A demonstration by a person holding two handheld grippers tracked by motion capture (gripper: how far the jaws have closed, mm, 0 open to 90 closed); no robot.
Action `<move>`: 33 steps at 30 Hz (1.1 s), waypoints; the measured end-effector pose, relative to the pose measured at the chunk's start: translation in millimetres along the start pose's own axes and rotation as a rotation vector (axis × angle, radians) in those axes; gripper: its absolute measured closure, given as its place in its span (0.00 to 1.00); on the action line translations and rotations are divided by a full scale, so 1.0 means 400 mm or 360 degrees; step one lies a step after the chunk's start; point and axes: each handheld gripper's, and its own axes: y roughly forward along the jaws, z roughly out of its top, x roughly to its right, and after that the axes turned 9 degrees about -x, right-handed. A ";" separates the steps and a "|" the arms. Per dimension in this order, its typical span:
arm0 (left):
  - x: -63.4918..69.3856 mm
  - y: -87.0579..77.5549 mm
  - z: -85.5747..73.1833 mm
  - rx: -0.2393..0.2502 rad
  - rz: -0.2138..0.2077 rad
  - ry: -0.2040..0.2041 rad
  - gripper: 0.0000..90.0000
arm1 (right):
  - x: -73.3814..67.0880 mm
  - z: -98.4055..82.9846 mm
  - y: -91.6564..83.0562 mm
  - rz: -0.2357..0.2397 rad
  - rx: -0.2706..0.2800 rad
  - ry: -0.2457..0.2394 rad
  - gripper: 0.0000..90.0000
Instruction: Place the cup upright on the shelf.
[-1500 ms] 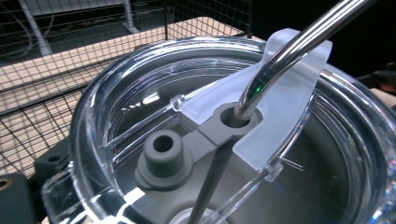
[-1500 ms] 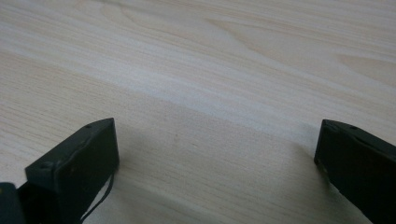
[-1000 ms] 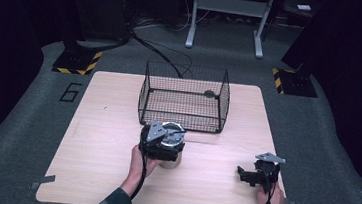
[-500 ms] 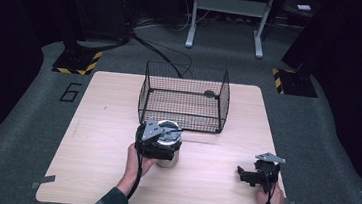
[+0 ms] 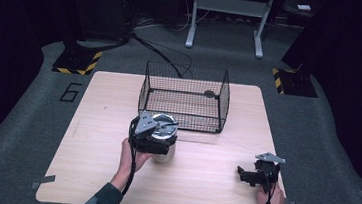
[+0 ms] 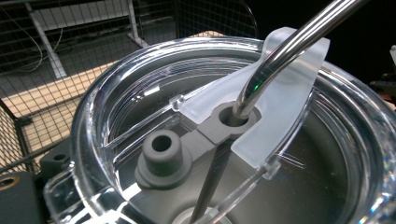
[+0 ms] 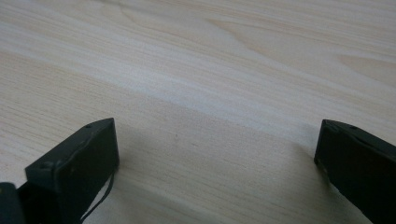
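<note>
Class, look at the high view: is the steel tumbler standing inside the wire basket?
No, the tumbler stands on the table, in front of the wire basket.

Left claw (image 5: 158, 130) sits toward ten o'clock of the right claw (image 5: 243, 174), whose jaws stand wide apart, low at five o'clock.

The cup (image 5: 163, 143) stands on the surface (image 5: 90, 138), just before the wire basket (image 5: 184, 97); the right tongs (image 5: 249, 176) sit well apart to its right, near the front edge.

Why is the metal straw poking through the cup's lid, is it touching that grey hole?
Touching. The left gripper view shows the metal straw passing through the grey hole in the clear lid, pressed against its rim.
</note>
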 end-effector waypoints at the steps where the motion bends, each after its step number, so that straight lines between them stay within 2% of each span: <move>1: -0.002 -0.001 0.002 0.0007 0.0004 0.0001 0.04 | 0.000 0.000 0.000 0.0000 0.0002 0.0001 0.00; 16: -0.024 -0.024 0.044 0.0016 -0.0001 0.0021 0.04 | 0.000 0.000 0.000 0.0000 0.0002 0.0000 0.00; 22: -0.032 -0.031 0.059 0.0025 -0.0005 0.0007 0.04 | 0.000 0.000 0.000 0.0000 0.0001 0.0000 0.00; 27: -0.040 -0.041 0.077 0.0020 -0.0016 0.0018 0.04 | 0.000 0.000 0.000 0.0000 0.0001 0.0000 0.00; 33: -0.047 -0.049 0.106 0.0047 -0.0001 0.0035 0.04 | 0.000 0.000 0.000 0.0000 0.0002 0.0000 0.00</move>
